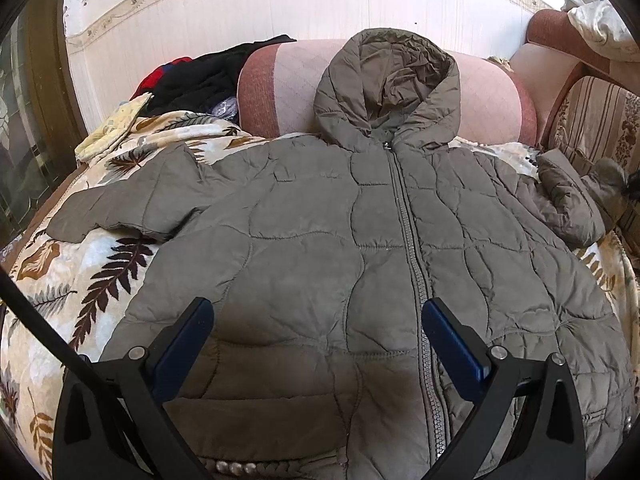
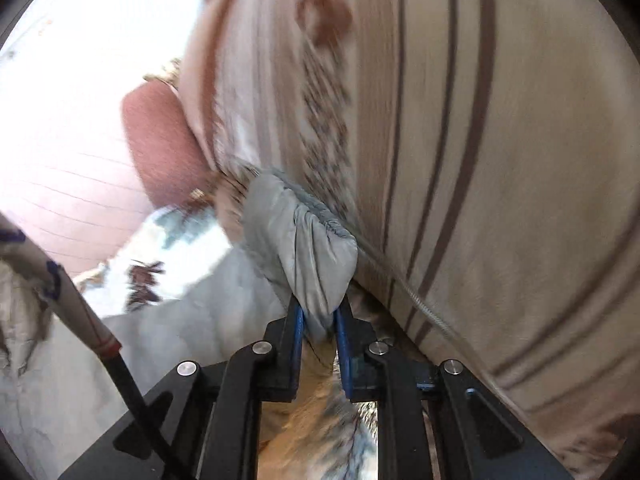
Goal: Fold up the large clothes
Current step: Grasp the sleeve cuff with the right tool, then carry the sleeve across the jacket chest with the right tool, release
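A grey-green hooded jacket (image 1: 360,248) lies front-up on a leaf-print blanket (image 1: 100,276). The right gripper (image 2: 319,312) pinches its sleeve cuff (image 2: 304,248) beside a striped cushion (image 2: 500,160); the left gripper (image 1: 318,320) hovers spread wide, holding nothing. Best to carry the cuff across the chest, keeping the pinch firm.

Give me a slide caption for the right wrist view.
Right gripper clamps the grey quilted jacket's sleeve cuff beside a striped sofa cushion.
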